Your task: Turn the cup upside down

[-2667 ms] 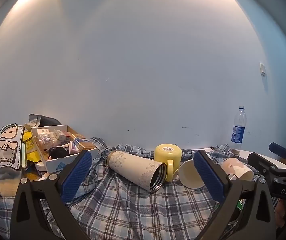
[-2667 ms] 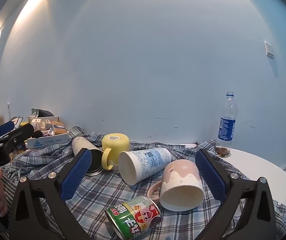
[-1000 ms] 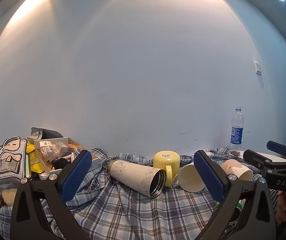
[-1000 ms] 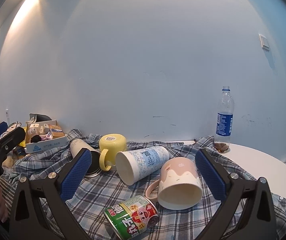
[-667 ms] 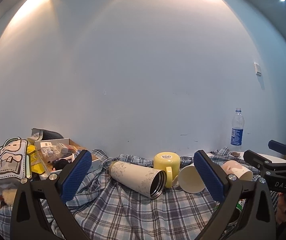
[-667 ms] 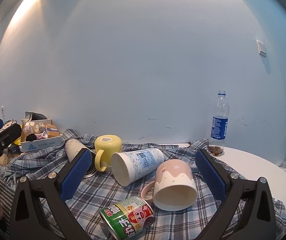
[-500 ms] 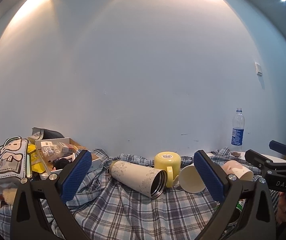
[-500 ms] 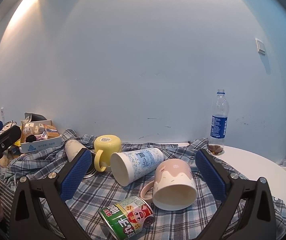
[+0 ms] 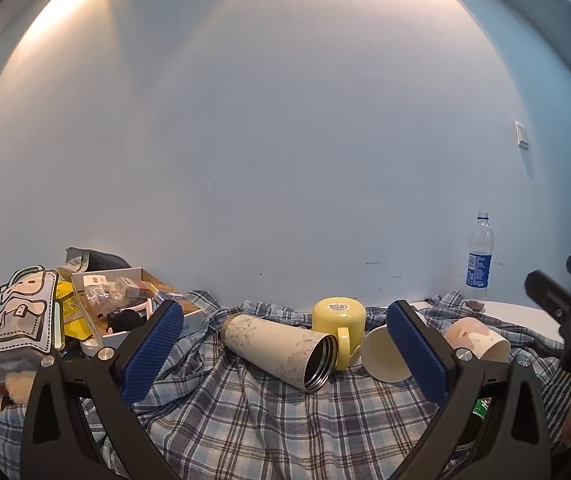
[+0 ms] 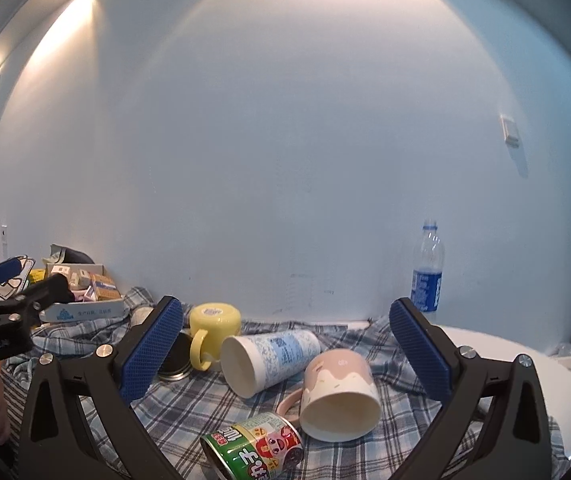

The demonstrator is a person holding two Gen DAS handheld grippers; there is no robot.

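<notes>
- Left hand-held gripper [image 9: 285, 354] hangs released above the plaid cloth [image 9: 261, 420], its blue pads [image 9: 151, 350] spread wide and grasping nothing.
- Right hand-held gripper [image 10: 285, 354] is likewise released, pads [image 10: 419, 354] wide apart, nothing between them touched.
- In the left wrist view, a flask [image 9: 281, 346] lies on its side at 12 o'clock between the pads, steel mouth turned toward the camera.
- A yellow mug [image 9: 338, 322] stands upside down just behind the flask at 1 o'clock, handle facing forward, touching or nearly touching the flask's mouth.
- In the right wrist view, a blue-printed cup [image 10: 271, 358] lies on its side at 12 o'clock, open mouth toward the camera.
- A pink mug [image 10: 339, 394] lies on its side just beside that cup at 1 o'clock, mouth forward, handle to the left.
- A green can [image 10: 255, 450] lies on its side at 6 o'clock, just in front of the pink mug.
- A water bottle [image 10: 427, 276] stands upright at 2 o'clock by the wall, at the back of the white counter [image 10: 525, 364].
- A box of clutter [image 9: 125, 300] sits at 10 o'clock in the left wrist view, with a cartoon-printed pouch [image 9: 19, 320] beside it.
</notes>
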